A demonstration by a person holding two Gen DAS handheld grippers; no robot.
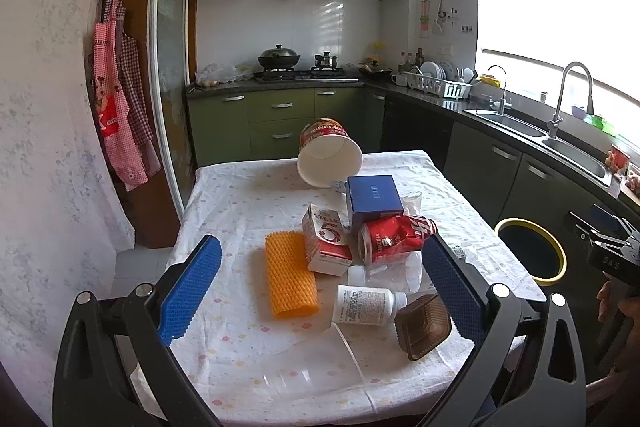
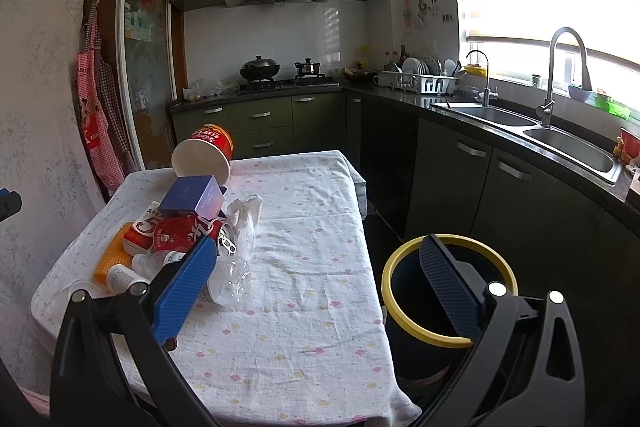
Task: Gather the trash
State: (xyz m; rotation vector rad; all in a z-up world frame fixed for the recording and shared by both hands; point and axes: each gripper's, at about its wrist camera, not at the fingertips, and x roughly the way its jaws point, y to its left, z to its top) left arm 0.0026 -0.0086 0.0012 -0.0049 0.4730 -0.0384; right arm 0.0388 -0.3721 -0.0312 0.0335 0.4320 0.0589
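Tongs: left tongs spread wide, nothing between the blue ribbed pads, hovering over the near edge of the desk. Right tongs likewise wide open and empty, straddling the desk's right edge and the bin.

Trash heap lies at 12 o'clock from the left tongs, at 10 o'clock from the right; left is nearer. Closest pieces: white pill bottle, lying down, long axis 9-to-3, hard smooth plastic; brown ridged tray at 2 o'clock; orange foam net, soft, axis 12-to-6. Behind: crushed red can, milk carton, blue box, tipped paper cup.

Bin, yellow-rimmed, stands off the desk's right side.
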